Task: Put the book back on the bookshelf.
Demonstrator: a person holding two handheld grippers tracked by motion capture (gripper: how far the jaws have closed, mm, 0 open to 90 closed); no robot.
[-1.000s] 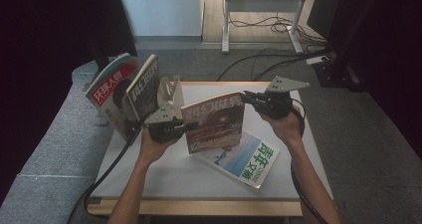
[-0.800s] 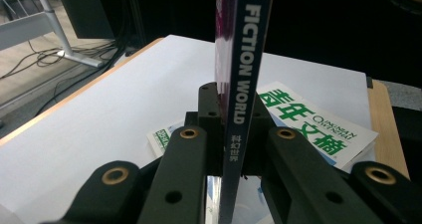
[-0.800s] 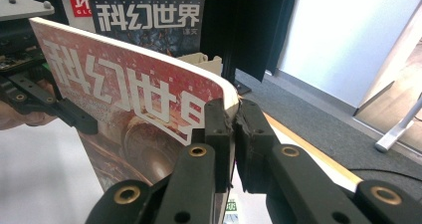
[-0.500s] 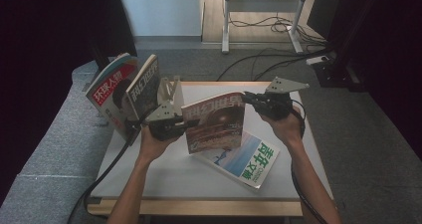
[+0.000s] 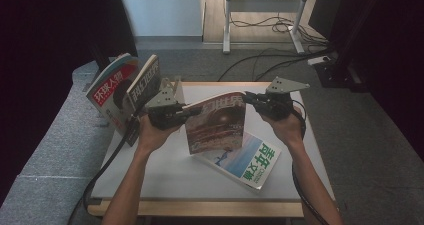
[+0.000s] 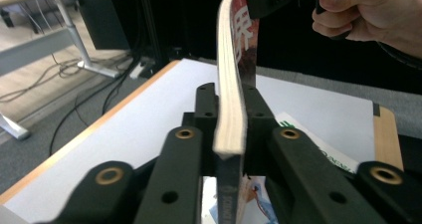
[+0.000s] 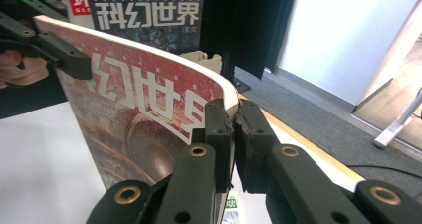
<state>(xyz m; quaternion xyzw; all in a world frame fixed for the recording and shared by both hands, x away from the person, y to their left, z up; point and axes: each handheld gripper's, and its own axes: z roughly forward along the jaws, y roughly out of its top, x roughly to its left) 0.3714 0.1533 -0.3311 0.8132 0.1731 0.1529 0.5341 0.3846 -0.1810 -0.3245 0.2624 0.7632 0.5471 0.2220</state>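
I see the table [image 5: 165,177] in front of me, one magazine [image 5: 216,122] upright near its middle, between my two tongs. Left tongs [image 5: 192,112] sit at its top left corner, right tongs [image 5: 246,98] at its top right corner. A flat magazine [image 5: 250,161] lies on the table, partly under and just right of the upright one, nearer me. At the table's left edge a rack [image 5: 172,87] stands with two more magazines [image 5: 127,87] leaning in it, side by side. Couch [image 5: 45,150] runs left of the table. Desk legs [image 5: 262,15] stand well behind.
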